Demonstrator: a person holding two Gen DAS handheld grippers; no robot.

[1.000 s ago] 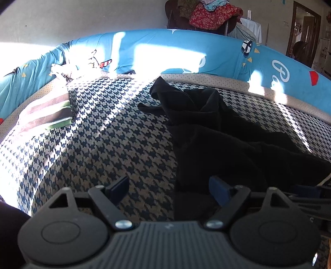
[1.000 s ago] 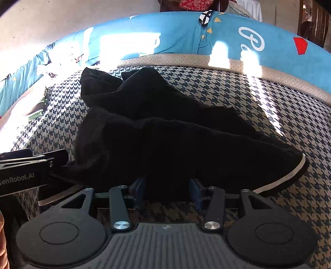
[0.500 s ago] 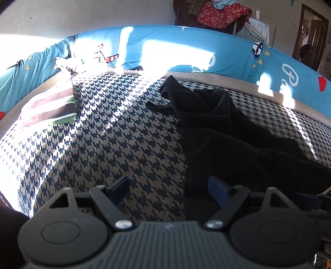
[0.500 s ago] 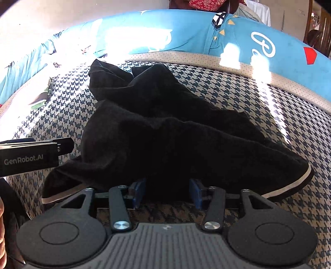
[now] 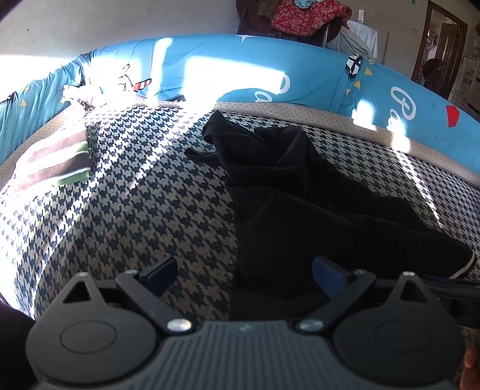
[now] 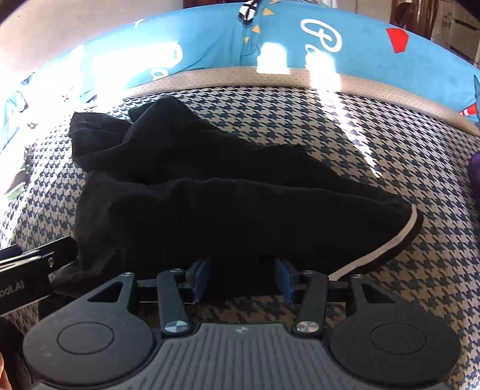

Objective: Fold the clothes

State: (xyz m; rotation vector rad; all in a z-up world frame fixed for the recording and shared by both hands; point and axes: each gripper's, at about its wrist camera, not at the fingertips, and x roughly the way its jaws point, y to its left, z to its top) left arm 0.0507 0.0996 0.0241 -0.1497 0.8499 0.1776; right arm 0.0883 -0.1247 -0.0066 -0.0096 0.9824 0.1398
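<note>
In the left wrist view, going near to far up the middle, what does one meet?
Left hand-held gripper → black garment → houndstooth cover → beige dotted edge → blue cushion → red floral cloth.

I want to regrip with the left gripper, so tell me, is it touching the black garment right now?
Cannot tell. In the left wrist view the left gripper is open with the black garment between its fingers, but dark cloth hides any contact.
</note>
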